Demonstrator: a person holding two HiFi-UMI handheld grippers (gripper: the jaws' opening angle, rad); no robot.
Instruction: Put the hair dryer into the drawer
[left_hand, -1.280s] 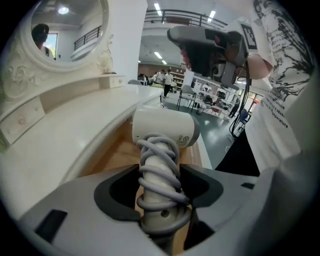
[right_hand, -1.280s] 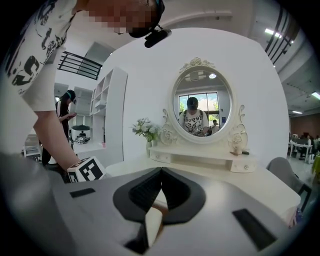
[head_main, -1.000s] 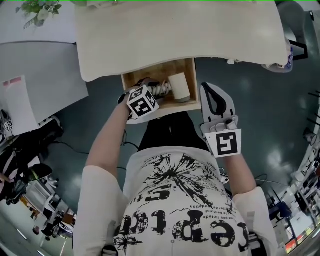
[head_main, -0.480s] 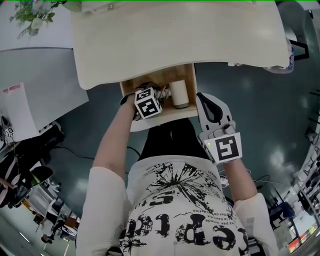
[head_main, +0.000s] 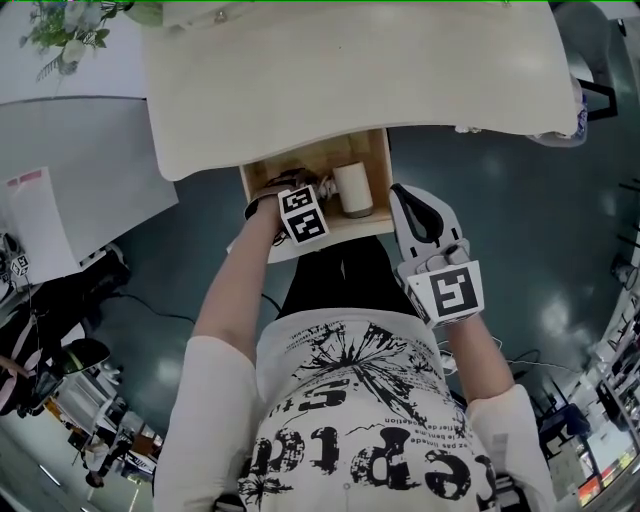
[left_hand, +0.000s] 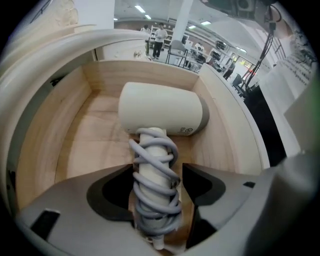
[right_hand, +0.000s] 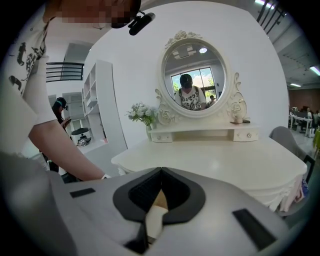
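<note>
The cream hair dryer (head_main: 355, 188) lies in the open wooden drawer (head_main: 330, 228) under the white dressing table. In the left gripper view its barrel (left_hand: 162, 115) rests on the drawer floor (left_hand: 95, 130), and its handle, wrapped in grey cord (left_hand: 155, 190), points toward me. My left gripper (head_main: 298, 195) reaches steeply down into the drawer. Its jaws (left_hand: 157, 172) are opening with the wrapped handle between them, a thin gap showing on the right side. My right gripper (head_main: 408, 200) hovers beside the drawer's right front corner, shut (right_hand: 161, 172) and empty.
The dressing table top (head_main: 350, 70) overhangs the back of the drawer. An oval mirror (right_hand: 192, 77) and a vase of flowers (right_hand: 141, 112) stand at its rear. A grey desk (head_main: 80, 150) sits to the left. The person's legs are just below the drawer front.
My left gripper has sunk deeper into the drawer with the hair dryer, which now lies on the drawer floor. The right gripper dropped slightly beside the drawer.
</note>
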